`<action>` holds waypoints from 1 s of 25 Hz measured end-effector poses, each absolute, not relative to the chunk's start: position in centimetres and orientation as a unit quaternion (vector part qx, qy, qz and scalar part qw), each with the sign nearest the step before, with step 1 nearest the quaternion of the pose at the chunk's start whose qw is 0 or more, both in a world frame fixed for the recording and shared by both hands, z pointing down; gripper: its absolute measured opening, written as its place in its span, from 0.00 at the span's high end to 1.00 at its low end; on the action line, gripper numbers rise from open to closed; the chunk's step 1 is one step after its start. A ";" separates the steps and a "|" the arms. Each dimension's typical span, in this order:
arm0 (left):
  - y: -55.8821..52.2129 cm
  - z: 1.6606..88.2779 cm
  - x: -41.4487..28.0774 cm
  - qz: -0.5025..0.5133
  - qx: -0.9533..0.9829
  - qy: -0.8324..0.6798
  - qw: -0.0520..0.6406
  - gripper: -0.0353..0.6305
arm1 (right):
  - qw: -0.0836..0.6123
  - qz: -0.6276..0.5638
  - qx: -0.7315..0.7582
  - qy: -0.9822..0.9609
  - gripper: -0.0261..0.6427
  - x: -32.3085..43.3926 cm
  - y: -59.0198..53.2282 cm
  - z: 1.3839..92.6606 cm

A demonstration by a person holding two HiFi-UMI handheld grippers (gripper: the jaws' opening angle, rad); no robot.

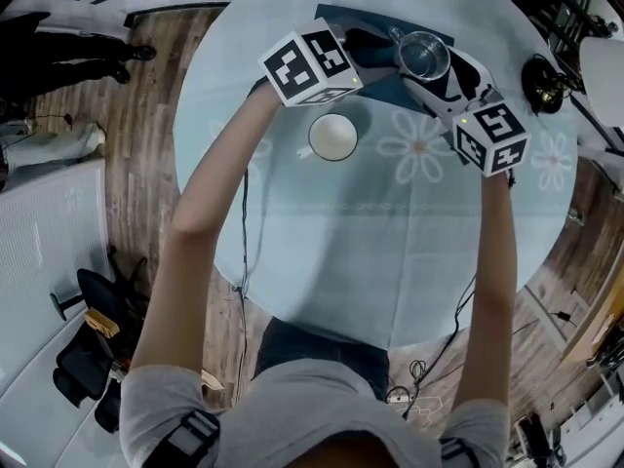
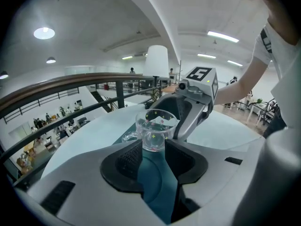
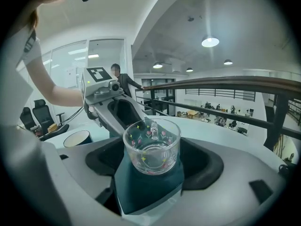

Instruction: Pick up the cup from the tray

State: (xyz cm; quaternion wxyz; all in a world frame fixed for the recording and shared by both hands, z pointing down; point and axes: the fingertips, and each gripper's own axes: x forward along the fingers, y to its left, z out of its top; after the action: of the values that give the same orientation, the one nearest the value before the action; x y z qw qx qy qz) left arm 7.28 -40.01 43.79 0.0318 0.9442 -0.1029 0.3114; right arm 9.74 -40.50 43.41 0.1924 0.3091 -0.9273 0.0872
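Observation:
A clear glass cup (image 1: 422, 55) with small flower prints stands on the dark teal tray (image 1: 333, 16) at the far side of the round table. My right gripper (image 1: 434, 66) comes in from the lower right. Its jaws stand wide on either side of the cup (image 3: 151, 147), and the pads lie close to the glass without pressing on it. My left gripper (image 1: 388, 52) reaches in from the left, jaws partway apart. The cup (image 2: 155, 131) sits just past its fingertips, with its handle (image 2: 124, 136) off to the left.
A white mug (image 1: 333, 136) stands on the pale blue flowered tablecloth (image 1: 390, 242) just in front of the tray, below my left gripper. Wooden floor, office chairs and cables surround the table. A railing runs behind the table in both gripper views.

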 end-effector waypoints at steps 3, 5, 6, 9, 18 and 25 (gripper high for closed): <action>-39.8 43.8 7.6 0.318 0.943 -0.099 0.018 0.72 | 0.191 0.088 0.303 -0.929 0.48 9.6 -40.6 43.2; -39.7 43.9 7.7 0.318 0.943 -0.095 0.016 0.73 | 0.191 0.089 0.301 -0.930 0.48 9.6 -40.6 43.2; -39.6 43.9 7.7 0.317 0.944 -0.093 0.018 0.75 | 0.190 0.089 0.300 -0.931 0.48 9.6 -40.6 43.2; -39.4 43.9 7.7 0.317 0.944 -0.093 0.021 0.75 | 0.182 0.089 0.299 -0.932 0.48 9.6 -40.4 43.3; -39.0 43.6 7.5 0.293 0.950 -0.100 0.040 0.70 | 0.179 0.075 0.307 -0.932 0.48 10.6 -39.5 43.4; -42.1 43.3 6.0 0.305 0.945 -0.119 0.018 0.59 | 0.185 0.074 0.307 -0.931 0.48 10.9 -39.5 43.5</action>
State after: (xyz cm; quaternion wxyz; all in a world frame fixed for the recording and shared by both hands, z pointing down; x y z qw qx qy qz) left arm 6.01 -42.10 43.32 0.0179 0.9448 -0.1191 0.3047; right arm 10.87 -39.47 43.48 0.1848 0.3073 -0.9305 0.0743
